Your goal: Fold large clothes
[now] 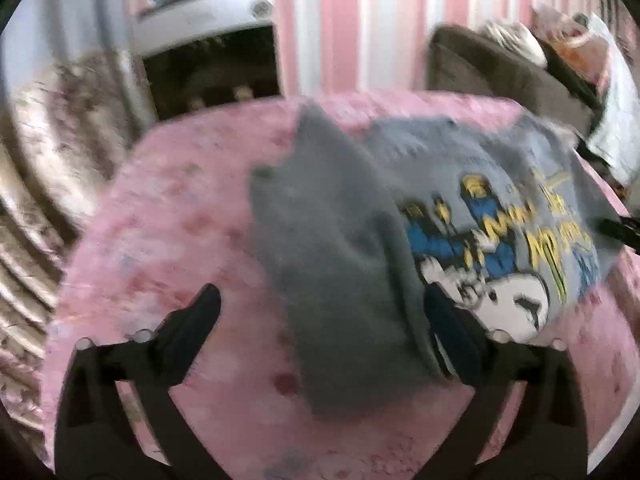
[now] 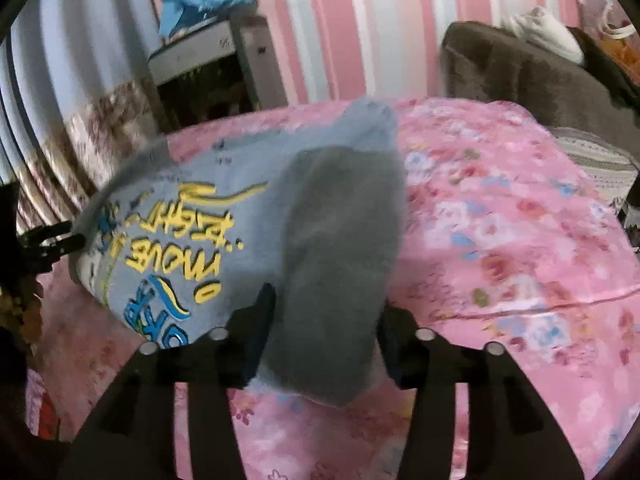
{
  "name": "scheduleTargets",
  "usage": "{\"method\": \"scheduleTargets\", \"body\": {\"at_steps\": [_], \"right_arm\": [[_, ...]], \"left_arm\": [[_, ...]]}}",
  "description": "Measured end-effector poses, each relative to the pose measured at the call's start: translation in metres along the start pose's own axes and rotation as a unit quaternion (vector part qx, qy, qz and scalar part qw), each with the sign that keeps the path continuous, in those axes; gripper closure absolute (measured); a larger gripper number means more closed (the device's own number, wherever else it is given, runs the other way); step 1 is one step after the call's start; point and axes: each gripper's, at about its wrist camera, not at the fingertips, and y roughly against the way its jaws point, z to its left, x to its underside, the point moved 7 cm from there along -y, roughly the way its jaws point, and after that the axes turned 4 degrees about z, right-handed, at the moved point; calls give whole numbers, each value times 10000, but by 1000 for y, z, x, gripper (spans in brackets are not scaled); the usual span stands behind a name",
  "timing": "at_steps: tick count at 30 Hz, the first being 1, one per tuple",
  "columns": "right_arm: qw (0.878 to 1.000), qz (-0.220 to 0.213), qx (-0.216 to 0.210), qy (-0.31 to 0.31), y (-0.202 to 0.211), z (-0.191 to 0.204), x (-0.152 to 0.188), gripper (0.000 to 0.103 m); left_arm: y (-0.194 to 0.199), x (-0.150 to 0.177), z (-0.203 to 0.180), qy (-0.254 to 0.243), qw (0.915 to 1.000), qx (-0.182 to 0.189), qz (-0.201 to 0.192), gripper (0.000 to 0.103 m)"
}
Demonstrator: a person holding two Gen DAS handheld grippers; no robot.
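A: Where's the garment?

B: The grey sweatshirt (image 1: pixel 460 200) lies on the pink floral bedspread (image 1: pixel 180 220), printed side up, yellow lettering and a blue and white cartoon figure showing. Both sleeves are folded in over the body.

A: And the left gripper (image 1: pixel 320 312)?

B: Jaws spread wide. A folded grey sleeve (image 1: pixel 340 260) lies in the gap between them, but the left finger is well clear of the cloth, over bare bedspread. The right finger sits at the sleeve's edge. It isn't clamping anything.

A: The right gripper (image 2: pixel 326 316)?

B: About half open. The other grey sleeve (image 2: pixel 340 248) fills the space between its fingers. Through the blur I cannot tell whether the pads press on it or only flank it.

A: Anything around the bed?

B: A pink and white striped wall (image 2: pixel 360 20), a brown sofa (image 2: pixel 540 76) with white cloth on it, and a small table (image 2: pixel 208 52) bearing something blue
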Motion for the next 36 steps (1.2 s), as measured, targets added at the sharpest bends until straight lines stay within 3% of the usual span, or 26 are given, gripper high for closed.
{"method": "scheduleTargets", "body": {"at_steps": [3, 7, 11, 13, 15, 16, 17, 18, 19, 20, 21, 22, 24, 26, 28, 30, 33, 35, 36], "right_arm": [[9992, -372, 160, 1, 24, -8, -22, 37], [9981, -494, 377, -17, 20, -17, -58, 36], [9989, -272, 377, -115, -21, -27, -94, 36], [9994, -104, 257, -204, -39, -34, -106, 36], [9995, 70, 136, -272, -55, -34, -112, 38], [9993, 166, 81, -311, -63, -35, -114, 39], [9985, 422, -37, -339, -75, -34, -114, 48], [9973, 618, -148, -363, -85, -31, -111, 52], [9968, 670, -220, -378, -92, -28, -111, 60], [9971, 633, -274, -310, -94, -23, -111, 65], [9982, 531, -217, -184, -92, -19, -111, 68], [9990, 426, -150, -40, -88, -14, -112, 73], [9996, 131, 10, 251, -75, -5, -114, 77], [9970, -421, 279, 593, -49, 7, -121, 79], [9905, -1051, 427, 783, -19, 19, -126, 79], [9888, -1237, 431, 720, -11, 18, -131, 78], [9980, -516, 265, 237, -52, -8, -130, 77], [9987, 103, 448, 222, -92, -20, -119, 74], [9984, 165, 487, 221, -100, -22, -117, 73]], "left_arm": [[13, -15, 9, 59, 9998, -77, -168, 3], [-9, -43, 21, 190, 9997, 31, 149, 3], [-42, -67, 32, 387, 9976, 378, 425, 5], [-55, -77, 31, 376, 9959, 629, 535, 14], [-67, -85, 27, 343, 9933, 880, 669, 36], [-76, -90, 25, 304, 9914, 1009, 775, 42], [-83, -93, 22, 263, 9907, 1031, 852, 54], [-94, -95, 18, 187, 9884, 1146, 984, 69], [-106, -96, 14, 192, 9852, 1267, 1140, 73], [-116, -95, 14, 255, 9836, 1275, 1253, 80], [-125, -94, 12, 260, 9823, 1272, 1349, 94], [-128, -92, 7, 224, 9819, 1313, 1349, 97], [-122, -93, 5, 123, 9868, 1123, 1159, 102], [-103, -101, 12, 158, 9938, 865, 683, 102], [-78, -107, 29, 418, 9971, 612, 169, 102], [-68, -105, 46, 697, 9964, 479, -33, 102], [-98, -96, 51, 561, 9973, 278, 385, 102], [-116, -90, 47, 364, 9977, 99, 572, 102], [-120, -89, 45, 330, 9977, 77, 583, 102]]}}
